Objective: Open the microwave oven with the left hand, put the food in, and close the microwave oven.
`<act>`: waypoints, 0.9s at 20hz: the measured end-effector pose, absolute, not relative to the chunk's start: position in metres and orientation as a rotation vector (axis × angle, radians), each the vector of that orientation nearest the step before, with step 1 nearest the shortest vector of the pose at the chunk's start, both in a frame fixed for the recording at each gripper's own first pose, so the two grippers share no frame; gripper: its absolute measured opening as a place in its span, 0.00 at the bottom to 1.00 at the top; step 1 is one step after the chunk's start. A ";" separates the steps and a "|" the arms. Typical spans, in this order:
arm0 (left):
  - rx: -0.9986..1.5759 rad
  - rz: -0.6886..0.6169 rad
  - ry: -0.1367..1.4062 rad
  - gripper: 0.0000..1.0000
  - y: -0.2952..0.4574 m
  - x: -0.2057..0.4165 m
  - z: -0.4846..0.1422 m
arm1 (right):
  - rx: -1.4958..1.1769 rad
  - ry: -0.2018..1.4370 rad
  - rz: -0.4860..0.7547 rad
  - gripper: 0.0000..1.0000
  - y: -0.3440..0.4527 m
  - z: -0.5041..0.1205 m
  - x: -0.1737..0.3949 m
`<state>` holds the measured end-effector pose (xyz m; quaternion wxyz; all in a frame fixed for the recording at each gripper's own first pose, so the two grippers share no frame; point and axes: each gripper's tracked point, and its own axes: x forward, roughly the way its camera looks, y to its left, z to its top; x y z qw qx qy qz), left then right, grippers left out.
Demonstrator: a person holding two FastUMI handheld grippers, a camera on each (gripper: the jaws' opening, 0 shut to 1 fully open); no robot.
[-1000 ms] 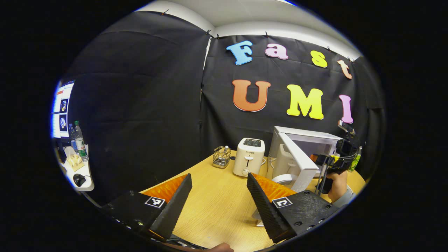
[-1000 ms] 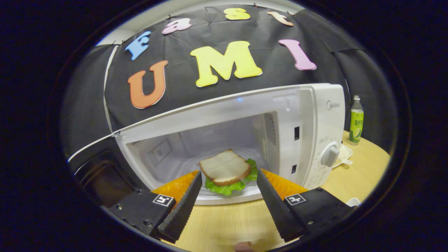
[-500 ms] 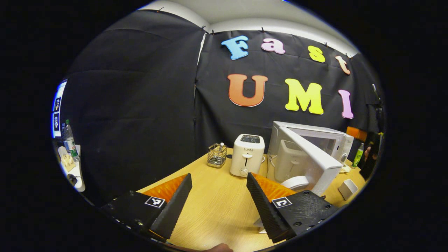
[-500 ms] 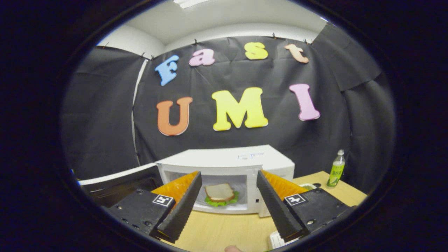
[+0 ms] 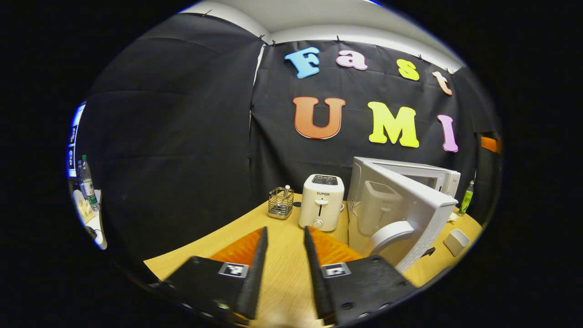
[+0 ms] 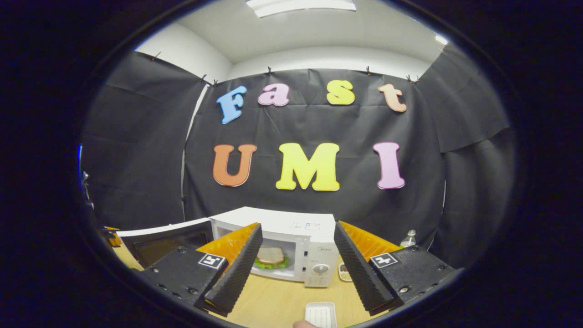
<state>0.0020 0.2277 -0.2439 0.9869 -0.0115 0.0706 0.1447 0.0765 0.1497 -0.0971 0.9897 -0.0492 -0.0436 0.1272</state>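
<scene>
Since the earlier frames the right gripper [image 6: 296,259] has been pulling back from the microwave oven [image 6: 291,248], which is now sitting smaller between its fingers, and the left gripper [image 5: 283,255] has been narrowing its fingers from a wide spread to a slim gap. The left gripper's fingers are standing nearly together with nothing between them, hovering over the wooden table [image 5: 282,237] in front of the microwave oven's open door [image 5: 405,214]. The right gripper's fingers are standing wide apart and holding nothing. The sandwich [image 6: 272,257], a bread slice over green lettuce, is lying inside the microwave oven's cavity, and the door is swinging out to the oven's left. A white toaster [image 5: 320,207] is standing just beside the microwave oven on its left, with a wire basket [image 5: 280,202] farther that way. A green bottle [image 5: 465,200] is standing at the oven's right, and a small white tray [image 6: 320,313] is lying on the table before it.
</scene>
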 end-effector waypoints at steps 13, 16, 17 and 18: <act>-0.034 0.018 0.126 0.00 0.140 0.010 -0.245 | -0.022 -0.094 0.260 0.91 0.099 -0.068 0.058; -0.066 -0.063 0.092 0.00 0.109 0.019 -0.230 | -0.022 -0.106 0.248 1.00 0.084 -0.060 0.058; -0.066 -0.094 0.077 0.00 0.099 0.020 -0.225 | -0.020 -0.109 0.242 1.00 0.078 -0.058 0.057; -0.060 -0.123 0.073 0.00 0.087 0.024 -0.221 | -0.017 -0.112 0.237 1.00 0.072 -0.057 0.057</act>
